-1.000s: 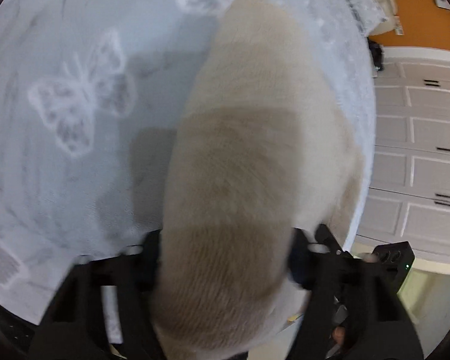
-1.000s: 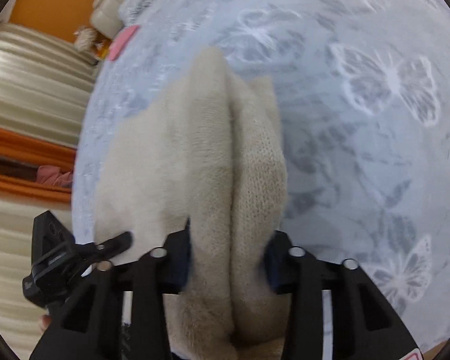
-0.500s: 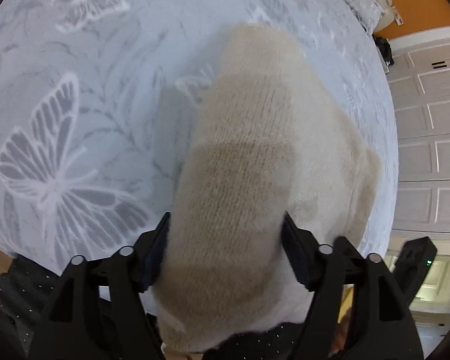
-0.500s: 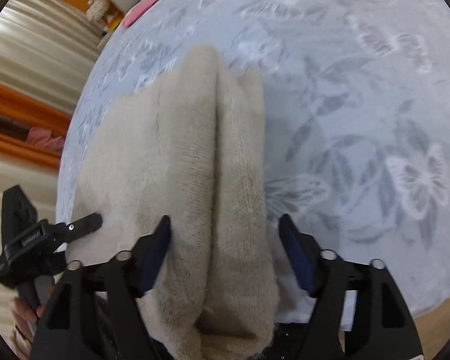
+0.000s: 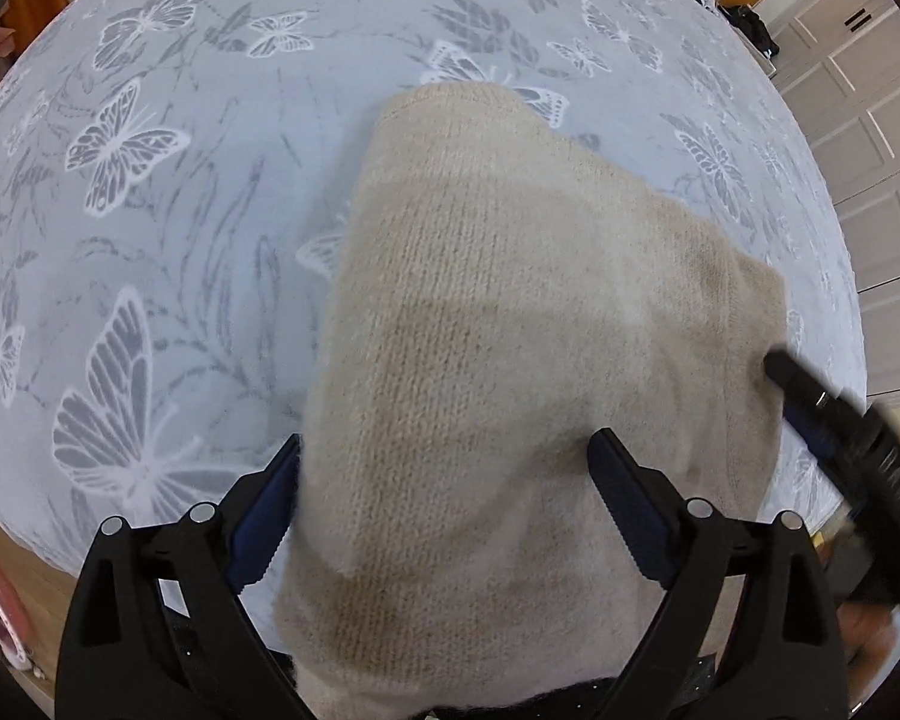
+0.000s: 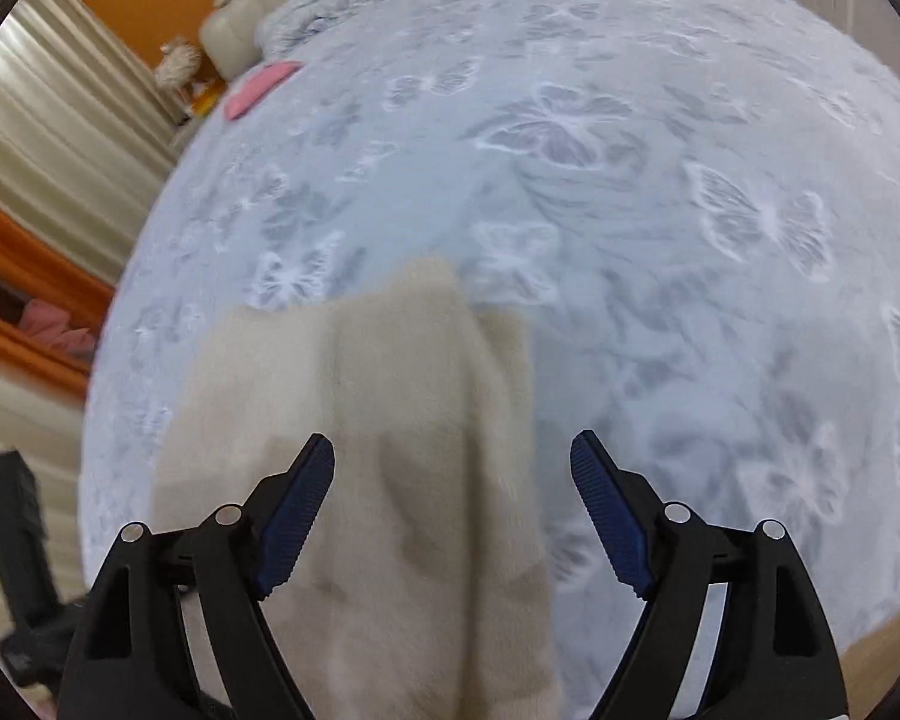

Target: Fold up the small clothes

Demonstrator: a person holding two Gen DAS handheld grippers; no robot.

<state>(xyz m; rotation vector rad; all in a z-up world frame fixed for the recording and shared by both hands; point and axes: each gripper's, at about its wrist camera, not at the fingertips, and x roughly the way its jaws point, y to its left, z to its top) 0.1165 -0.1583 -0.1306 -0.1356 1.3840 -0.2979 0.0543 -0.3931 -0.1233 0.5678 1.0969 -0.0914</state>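
Left claw (image 5: 444, 516) (opening) astride beige sweater (image 5: 510, 312)

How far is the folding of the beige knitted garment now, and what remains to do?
Done: the beige knitted garment lies doubled over on the butterfly bedspread.
In hand: nothing is gripped. The left claw is opening around the fabric; the right claw is closing slightly, pads clear of it.
Left: probably withdrawing and smoothing; I cannot see whether another fold is needed.
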